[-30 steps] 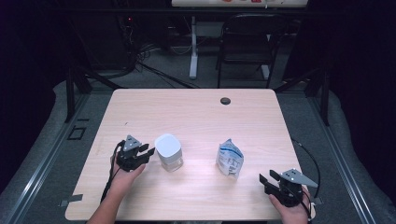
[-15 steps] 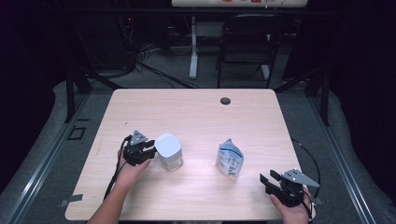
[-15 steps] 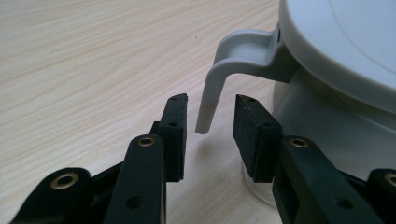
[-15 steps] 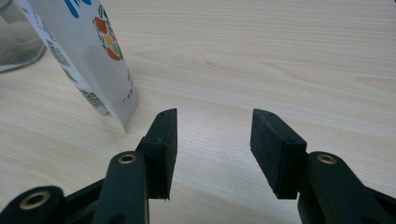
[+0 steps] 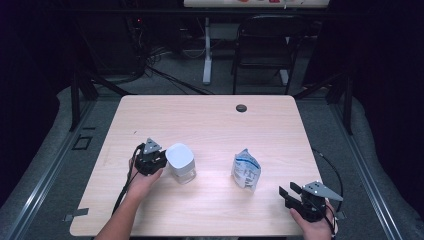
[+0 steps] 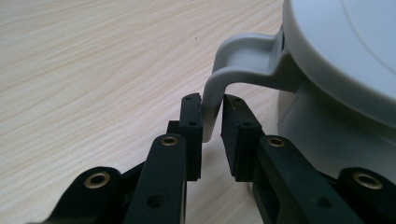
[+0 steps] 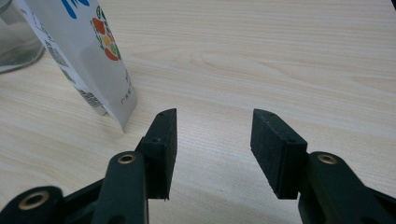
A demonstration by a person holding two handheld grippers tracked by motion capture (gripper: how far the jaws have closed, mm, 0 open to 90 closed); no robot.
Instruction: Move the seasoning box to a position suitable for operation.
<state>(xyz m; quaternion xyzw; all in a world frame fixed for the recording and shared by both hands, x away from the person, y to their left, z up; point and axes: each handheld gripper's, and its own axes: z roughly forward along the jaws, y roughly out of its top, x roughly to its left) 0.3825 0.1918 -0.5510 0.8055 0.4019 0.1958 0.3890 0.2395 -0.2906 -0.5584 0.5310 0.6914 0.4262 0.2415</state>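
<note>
A: A pale wooden table (image 5: 210, 125) stands in a dark room. What changed?

B: The left gripper (image 6: 211, 122) has moved in on the clear lidded jar (image 5: 180, 163) at centre-left, and its jaws now pinch the lid's grey latch tab (image 6: 223, 79).

A: And the right gripper (image 7: 214, 133)?

B: It is open and idle beside the snack pouch (image 5: 246, 169). Unlatching the lid looks likely.

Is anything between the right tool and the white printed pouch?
Nothing visible: bare wooden table lies between the open right tool and the standing white printed pouch, which is ahead to its left.

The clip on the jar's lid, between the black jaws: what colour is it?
Pale grey, like the lid. The clip shows best in the left gripper view.
</note>
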